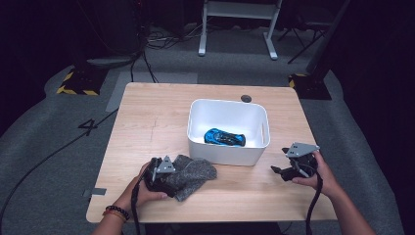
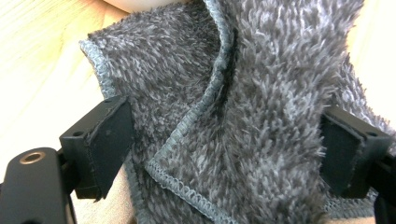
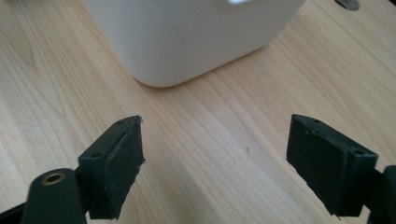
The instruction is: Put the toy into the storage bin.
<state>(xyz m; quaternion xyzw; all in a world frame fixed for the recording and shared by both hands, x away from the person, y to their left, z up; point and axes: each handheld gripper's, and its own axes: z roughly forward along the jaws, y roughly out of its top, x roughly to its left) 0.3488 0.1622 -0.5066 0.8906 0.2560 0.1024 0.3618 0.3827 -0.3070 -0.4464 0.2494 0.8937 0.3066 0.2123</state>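
The left gripper [image 1: 164, 172] sits low near the bench's [image 1: 147, 117] front edge, hand wrapped round its body, forearm coming in from below. Its jaws stand wide apart over the grey cloth [image 2: 243, 93], a crumpled fleecy rag with a stitched hem. The pile bulges up between the jaws and brushes both inner faces; whether the pads actually press on it I cannot tell. Past the jaws, just beyond the cloth, the white bin [image 1: 228, 131] stands, its front wall touching or nearly touching the rag. A blue toy car [image 1: 224, 137] lies on the bin's floor.

The right gripper [image 1: 281, 171] is held on the bin's far side, near the bench's right edge, tilted down and pointing back toward the bin. Its jaws are open with nothing between them, only bare wood under them. The bin's rounded corner [image 3: 187, 42] stands ahead of the jaws, apart from them. Open bench lies ahead of them up to that corner.
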